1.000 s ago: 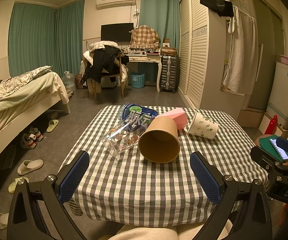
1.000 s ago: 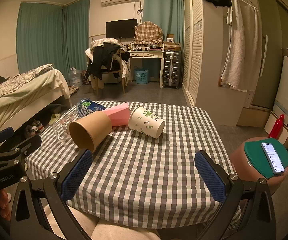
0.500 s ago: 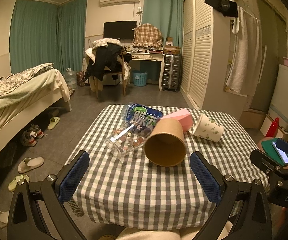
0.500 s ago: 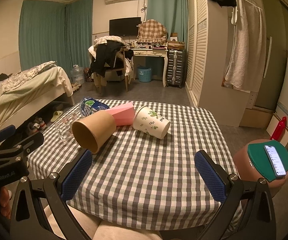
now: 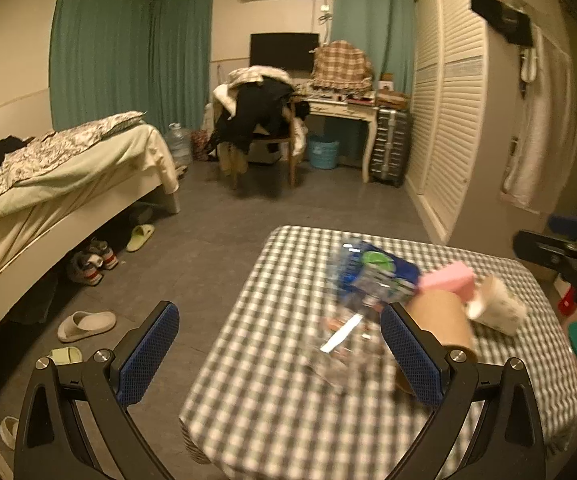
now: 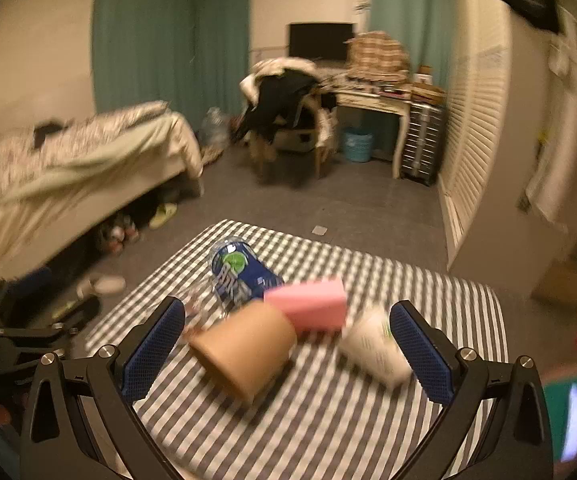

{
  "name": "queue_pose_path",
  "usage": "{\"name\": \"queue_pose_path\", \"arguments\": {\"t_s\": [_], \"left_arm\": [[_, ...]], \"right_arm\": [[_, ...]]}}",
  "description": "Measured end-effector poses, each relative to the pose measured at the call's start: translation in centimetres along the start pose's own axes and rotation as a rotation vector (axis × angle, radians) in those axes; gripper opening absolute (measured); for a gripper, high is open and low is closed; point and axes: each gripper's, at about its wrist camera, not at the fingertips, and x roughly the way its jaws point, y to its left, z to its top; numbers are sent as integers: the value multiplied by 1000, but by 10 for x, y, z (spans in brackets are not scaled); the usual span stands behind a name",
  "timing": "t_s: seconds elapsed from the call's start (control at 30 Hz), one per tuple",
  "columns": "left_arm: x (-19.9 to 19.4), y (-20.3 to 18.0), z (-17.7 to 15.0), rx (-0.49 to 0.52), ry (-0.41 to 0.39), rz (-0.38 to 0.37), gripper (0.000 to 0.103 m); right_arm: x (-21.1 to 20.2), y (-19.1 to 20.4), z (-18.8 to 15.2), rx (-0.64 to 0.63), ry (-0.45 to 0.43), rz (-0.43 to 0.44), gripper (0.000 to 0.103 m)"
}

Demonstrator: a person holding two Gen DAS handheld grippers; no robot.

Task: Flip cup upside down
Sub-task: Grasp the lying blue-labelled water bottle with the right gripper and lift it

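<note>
Lying sideways on the surface [image 6: 428, 280], the brown cup [image 6: 244, 354] sat framed by the right gripper [image 6: 288, 350], jaws apart, presumably for grasping; the left gripper [image 5: 280, 354] was likewise spread, empty.

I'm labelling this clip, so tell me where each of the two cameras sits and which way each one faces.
Left wrist: on the open left gripper, aimed past the table's left edge at the floor and bed; brown cup behind its right finger.
Right wrist: on the open right gripper, facing the brown cup, white cup and pink box.
Shared: checkered table, both cups, blue bottle.
</note>
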Motion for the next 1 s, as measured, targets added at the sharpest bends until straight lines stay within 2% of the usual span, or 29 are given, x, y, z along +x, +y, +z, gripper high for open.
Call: {"name": "queue_pose_path", "arguments": {"t_s": [0.1, 0.23, 0.4, 0.5, 0.7, 0.8, 0.83, 1.0], "left_arm": [[21, 15, 3, -15, 28, 24, 103], [51, 33, 6, -34, 72, 50, 103], [84, 50, 7, -47, 111, 70, 103], [100, 55, 5, -53, 134, 74, 103], [120, 57, 3, -55, 168, 69, 103], [122, 55, 1, -56, 175, 67, 103], [121, 54, 1, -55, 174, 67, 103], [110, 51, 4, -53, 156, 79, 103]], "right_arm": [[48, 13, 27, -89, 79, 23, 103], [113, 27, 45, -157, 194, 82, 103], [193, 41, 51, -203, 357, 152, 103], [224, 46, 50, -209, 408, 161, 103], [253, 55, 43, -227, 453, 198, 99], [265, 59, 40, -237, 471, 216, 87], [267, 60, 40, -234, 479, 230, 80], [259, 62, 45, -230, 436, 233, 76]]}}
